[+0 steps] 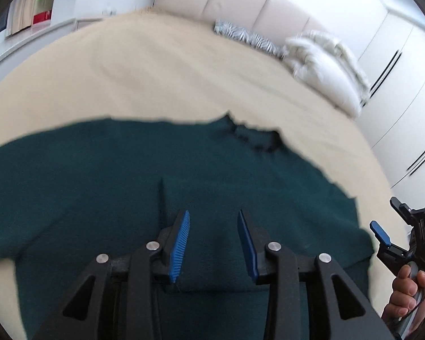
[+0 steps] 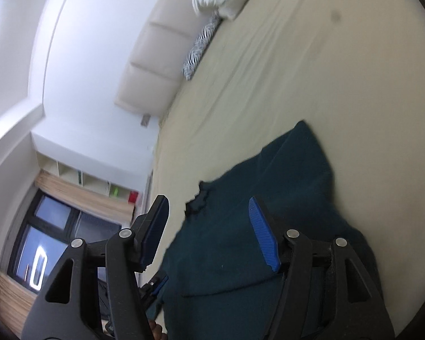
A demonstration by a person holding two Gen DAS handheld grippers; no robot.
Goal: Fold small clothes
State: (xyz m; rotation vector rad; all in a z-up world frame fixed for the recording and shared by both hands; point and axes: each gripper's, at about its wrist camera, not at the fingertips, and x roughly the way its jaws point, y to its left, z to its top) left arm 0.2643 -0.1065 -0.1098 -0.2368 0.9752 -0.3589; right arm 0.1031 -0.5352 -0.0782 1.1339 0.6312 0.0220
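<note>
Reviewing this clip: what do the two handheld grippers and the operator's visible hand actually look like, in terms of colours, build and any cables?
Both the left gripper and right gripper have matte black angular linkage arms with triangular cutouts and silver round pivot bolts. Each carries two blue fingers, ribbed on the inner face. In the left wrist view, the person's bare right hand wraps a grey handle, with a thin dark cable beside it. No sleeve shows.
</note>
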